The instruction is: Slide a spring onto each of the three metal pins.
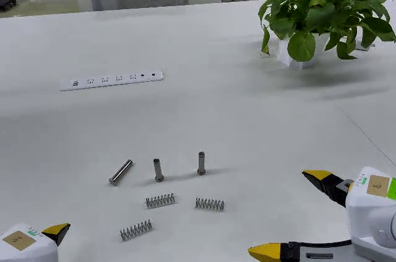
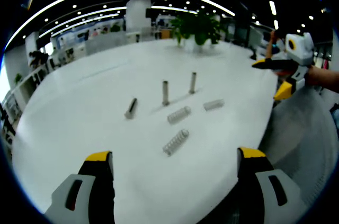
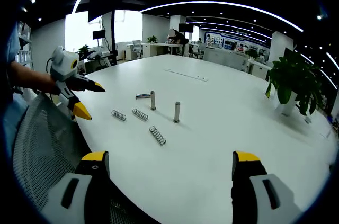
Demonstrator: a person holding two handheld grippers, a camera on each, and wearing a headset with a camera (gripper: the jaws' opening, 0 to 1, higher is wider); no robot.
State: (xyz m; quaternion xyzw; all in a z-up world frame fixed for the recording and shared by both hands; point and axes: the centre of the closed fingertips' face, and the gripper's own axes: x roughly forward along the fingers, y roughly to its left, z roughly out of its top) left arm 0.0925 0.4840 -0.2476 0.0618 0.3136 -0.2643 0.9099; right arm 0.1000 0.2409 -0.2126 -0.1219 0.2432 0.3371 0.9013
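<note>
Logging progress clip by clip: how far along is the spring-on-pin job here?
Done: nothing yet. The left spring, middle spring and right spring lie loose on the table, none on a pin. In hand: nothing; the left gripper and right gripper are open and empty. Remaining: all three pins, the middle pin and right pin upright, the left pin lying flat.

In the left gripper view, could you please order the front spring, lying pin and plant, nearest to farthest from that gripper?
1. Front spring, just ahead, centre.
2. Lying pin, farther, left.
3. Plant, far table edge.
</note>
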